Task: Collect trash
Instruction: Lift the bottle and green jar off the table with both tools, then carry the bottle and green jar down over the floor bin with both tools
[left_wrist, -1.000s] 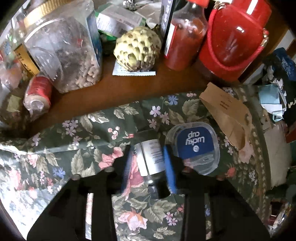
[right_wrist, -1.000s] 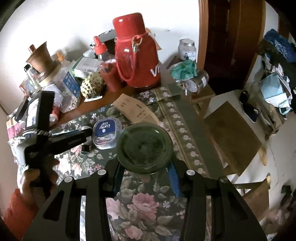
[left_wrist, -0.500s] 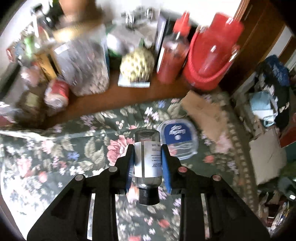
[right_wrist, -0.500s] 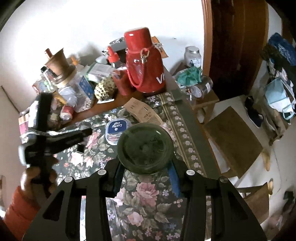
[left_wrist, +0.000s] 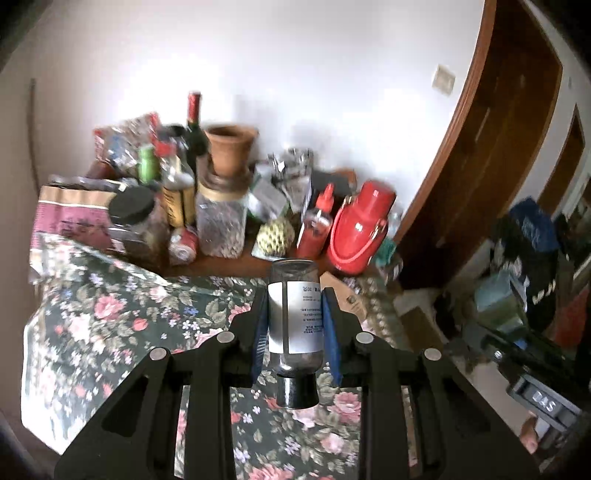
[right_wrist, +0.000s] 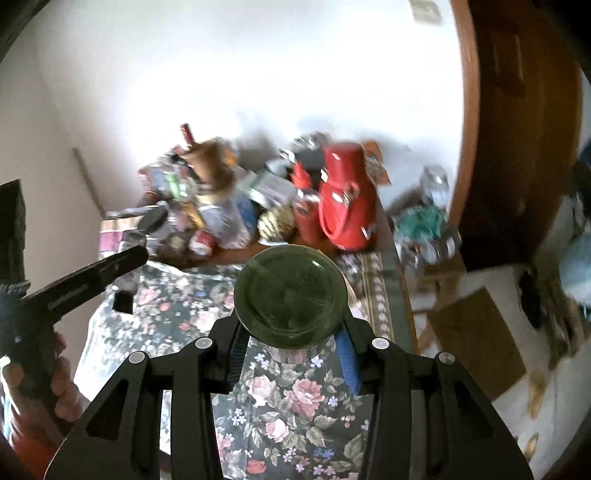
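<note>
The left gripper (left_wrist: 295, 328) clamps a small labelled bottle (left_wrist: 293, 317) above the floral tablecloth (left_wrist: 122, 321); the right gripper (right_wrist: 291, 343) grips a green glass bottle (right_wrist: 291, 295). Smooth glass could slip and fall onto the table, near the red flask (left_wrist: 360, 232).

You are in a lived-in home. A floral tablecloth (left_wrist: 110, 332) covers the table, crowded with jars (left_wrist: 221, 229), a wine bottle (left_wrist: 194, 125) and a red thermos (left_wrist: 360, 229), beside a wooden door (left_wrist: 498, 147).

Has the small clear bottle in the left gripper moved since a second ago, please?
Yes. The small clear bottle, clamped in the left gripper, has risen off the floral tablecloth, which now lies well below it.
</note>
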